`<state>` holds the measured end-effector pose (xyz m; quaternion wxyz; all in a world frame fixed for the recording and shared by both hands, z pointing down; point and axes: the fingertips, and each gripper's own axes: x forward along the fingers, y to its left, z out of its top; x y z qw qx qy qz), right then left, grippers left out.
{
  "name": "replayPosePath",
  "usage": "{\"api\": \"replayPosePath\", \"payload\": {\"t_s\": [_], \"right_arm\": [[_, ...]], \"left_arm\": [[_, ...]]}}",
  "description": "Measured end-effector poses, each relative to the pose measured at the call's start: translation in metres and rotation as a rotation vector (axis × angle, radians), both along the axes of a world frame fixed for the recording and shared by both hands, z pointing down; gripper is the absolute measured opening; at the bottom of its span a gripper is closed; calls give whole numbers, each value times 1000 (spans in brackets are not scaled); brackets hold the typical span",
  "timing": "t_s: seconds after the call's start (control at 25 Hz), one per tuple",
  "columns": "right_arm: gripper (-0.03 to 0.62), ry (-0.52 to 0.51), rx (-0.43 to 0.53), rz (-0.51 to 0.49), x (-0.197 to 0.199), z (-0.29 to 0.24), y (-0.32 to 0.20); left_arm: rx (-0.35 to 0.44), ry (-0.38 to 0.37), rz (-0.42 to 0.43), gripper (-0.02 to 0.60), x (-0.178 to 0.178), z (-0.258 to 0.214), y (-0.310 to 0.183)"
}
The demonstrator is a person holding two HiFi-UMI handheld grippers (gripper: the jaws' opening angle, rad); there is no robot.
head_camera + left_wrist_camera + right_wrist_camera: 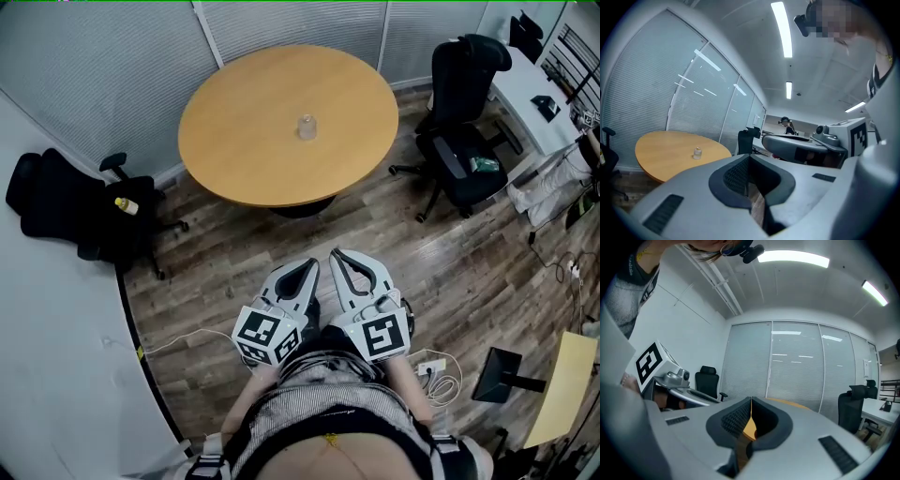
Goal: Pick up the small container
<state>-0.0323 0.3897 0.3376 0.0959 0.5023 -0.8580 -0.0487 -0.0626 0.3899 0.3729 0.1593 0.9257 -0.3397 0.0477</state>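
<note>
Grippers sit nearest, two of them, side by side just ahead of the person's striped knit top [323, 403], each a smooth grey moulded shell carrying one cube with black-and-white square markers: the left cube [267, 336] and the right cube [380, 335]. The left gripper [312, 264] has its jaws pressed together, their black ridged pads meeting at the tips around a rounded hollow, with nothing between them. The right gripper [336, 253] is closed the same way and is equally empty. Both point roughly level across the room. Beneath them runs a floor [281, 244] of brown wood-grain planks, where one white power strip [430, 366] lies with a coiled cable beside the person. Further out stands one round table [253, 150] with a smooth, light wooden top. The small container [307, 127], a single clear, squat jar with a cap, stands upright near the middle of that top, alone and well apart from both grippers. Two black office chairs flank the table, one chair [66, 202] at the left with a small yellow object [126, 205] resting on it, the other chair [464, 122] at the right. Behind the table rise glass wall panels [281, 23] covered by fine horizontal blinds.
</note>
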Motion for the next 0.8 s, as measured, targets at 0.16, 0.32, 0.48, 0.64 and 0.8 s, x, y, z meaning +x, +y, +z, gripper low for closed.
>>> {"api": "replayPosePath", "payload": {"t_s": [0.16,0.32,0.48,0.64,0.8], "right_arm": [[20,-63,0,11,-4,-2,-24],[20,-89,2,31,-6,-3,-55],[20,-86,9,51,-10,-7,-87],[20,-126,-18,65,-10,-2,-116],[20,-137,-34,67,-15,1,-143]], "left_arm": [[16,17,18,3,-1,-4,-27],[9,24,67,3,2,-2,-61],[22,32,112,3,4,-9,-96],[20,30,136,3,4,-7,-128],[4,25,130,3,-4,-1,-152]]}}
